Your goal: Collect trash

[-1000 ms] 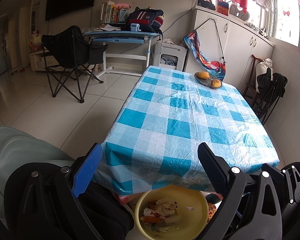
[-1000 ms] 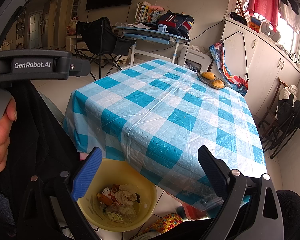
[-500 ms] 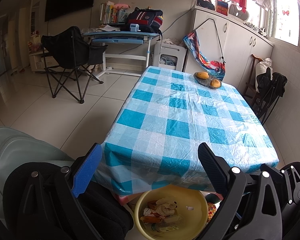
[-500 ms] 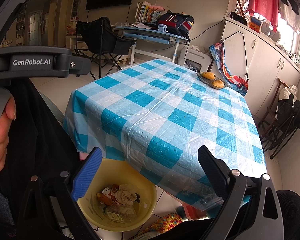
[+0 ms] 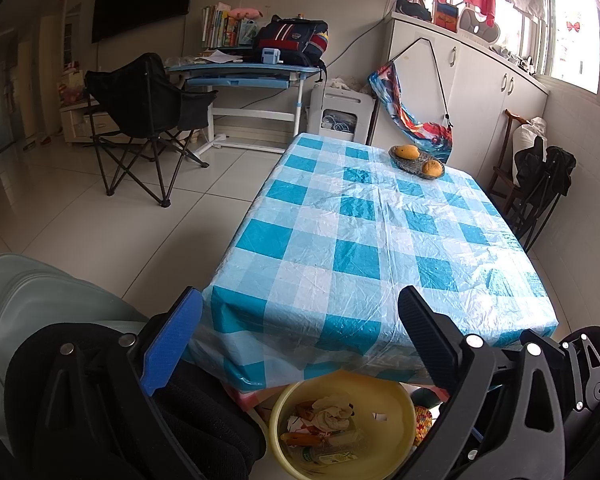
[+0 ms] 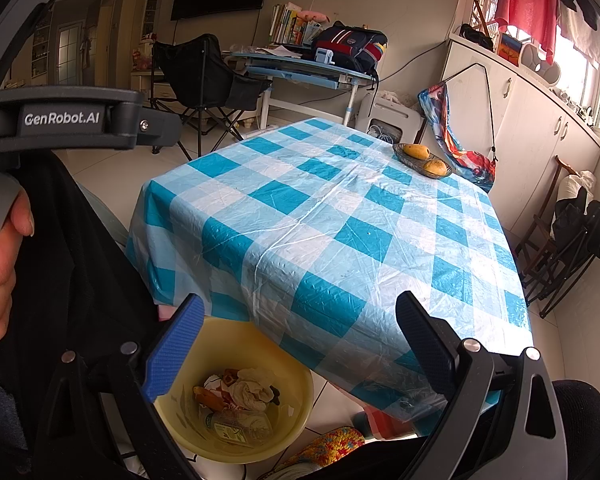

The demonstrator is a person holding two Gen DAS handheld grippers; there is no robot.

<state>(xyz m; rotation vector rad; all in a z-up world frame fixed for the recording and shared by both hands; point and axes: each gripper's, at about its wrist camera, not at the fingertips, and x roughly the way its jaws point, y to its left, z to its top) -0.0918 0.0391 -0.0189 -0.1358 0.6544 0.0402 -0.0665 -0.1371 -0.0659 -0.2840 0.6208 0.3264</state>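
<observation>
Yellow basin [image 5: 396, 420] of trash unmoved; both grippers' jaws stay wide apart.

table [image 5: 380, 248] | checked plastic cloth | fruit basket [image 5: 416, 159] far end

Pale tiled floor [image 5: 100, 220], glossy. Table [image 5: 380, 240] under blue-white checked cloth, fruit dish [image 5: 416, 158] near far right corner. Black folding chair [image 5: 140, 120] beside blue desk [image 5: 244, 72] at back wall. Dark screen [image 5: 140, 0], probably TV, above. White cabinets [image 5: 480, 92] along right wall; bright windows [image 5: 572, 32] above.
</observation>
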